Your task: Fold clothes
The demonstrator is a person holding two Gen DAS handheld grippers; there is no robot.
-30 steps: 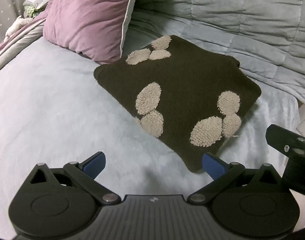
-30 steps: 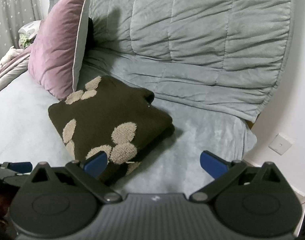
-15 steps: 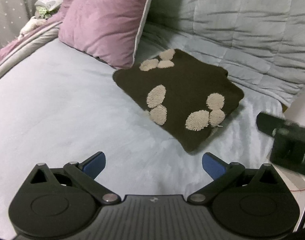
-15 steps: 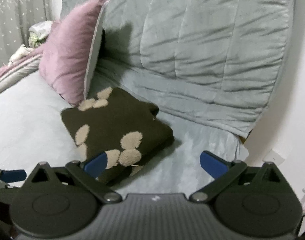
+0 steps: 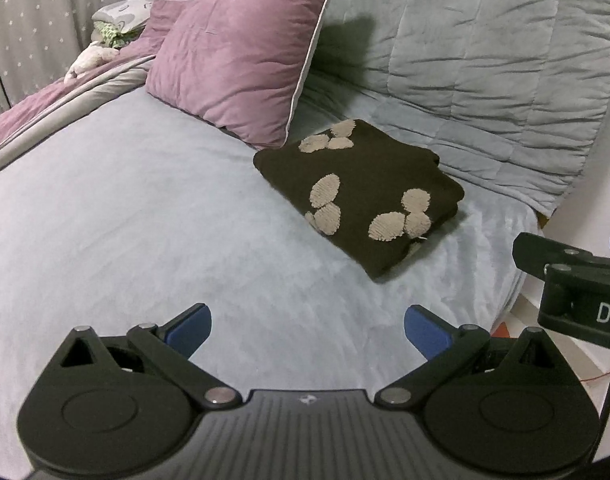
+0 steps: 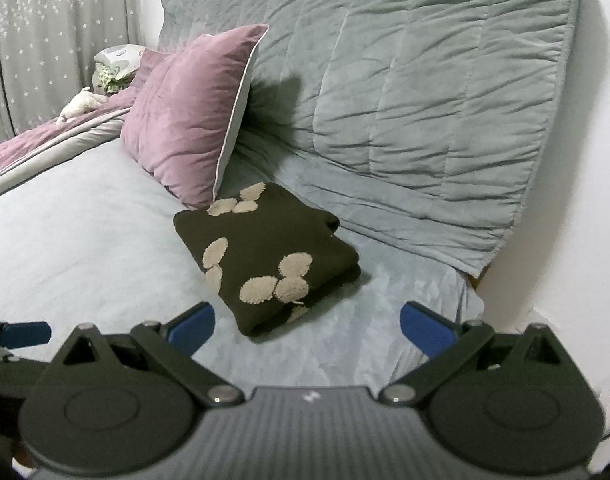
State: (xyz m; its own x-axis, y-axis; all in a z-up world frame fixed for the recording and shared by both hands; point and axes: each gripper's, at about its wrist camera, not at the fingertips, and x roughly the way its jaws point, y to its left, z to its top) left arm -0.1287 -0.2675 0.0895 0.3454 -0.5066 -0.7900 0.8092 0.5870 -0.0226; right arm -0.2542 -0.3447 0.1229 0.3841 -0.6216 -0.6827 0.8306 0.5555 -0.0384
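The dark brown sweater lies folded on the bed, centre-right of frame, just beside the mauve pillow; it looks thick, soft and floppy, best lifted from under its stacked edges. Left gripper and right gripper hang clear of it, jaws apart and empty. Its underside and inner layers are hidden.

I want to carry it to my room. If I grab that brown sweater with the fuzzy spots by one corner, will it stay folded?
Probably not. The folded brown sweater looks like soft, thick knit in stacked layers, so lifted by one corner it would likely flop open. It seems light for its bulk. The fuzzy surface probably grips rather than slips, and pushed across the plush bedspread it might bunch up.
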